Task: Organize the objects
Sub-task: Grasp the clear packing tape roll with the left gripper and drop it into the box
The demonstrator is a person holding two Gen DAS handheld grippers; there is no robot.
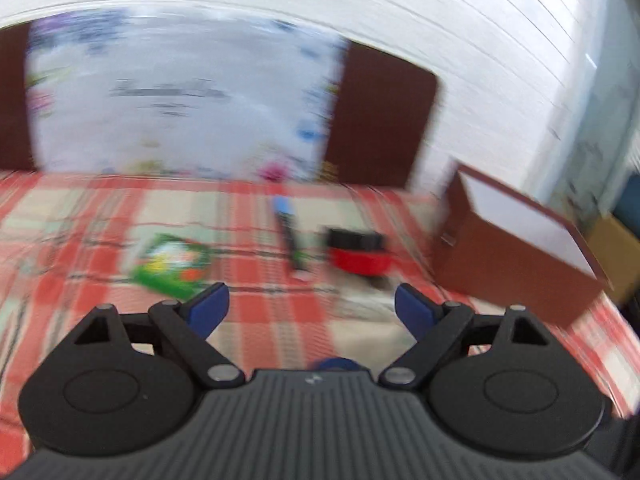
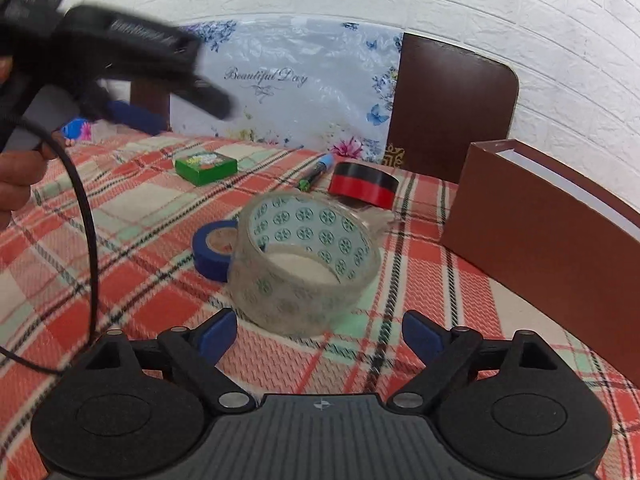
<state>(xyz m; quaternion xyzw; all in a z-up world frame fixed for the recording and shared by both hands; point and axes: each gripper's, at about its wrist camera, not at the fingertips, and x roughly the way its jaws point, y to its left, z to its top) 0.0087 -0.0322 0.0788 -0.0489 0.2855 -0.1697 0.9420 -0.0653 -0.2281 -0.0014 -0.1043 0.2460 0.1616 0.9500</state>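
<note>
Right tongs (image 2: 319,330) spread wide, holding nothing, low over the checked cloth (image 2: 140,280). Just ahead of the blue fingertips (image 2: 219,332) sits the clear tape roll (image 2: 306,262), tilted, leaning against a blue tape roll (image 2: 208,250) on its left. Further back lies a red-and-black tape roll (image 2: 364,184), a marker (image 2: 316,172) beside it, and a green box (image 2: 206,166) off to the left. A brown box (image 2: 532,228) stands open on the right. Left tongs (image 1: 311,306), also wide and empty, hang higher above the cloth; that view is badly blurred.
</note>
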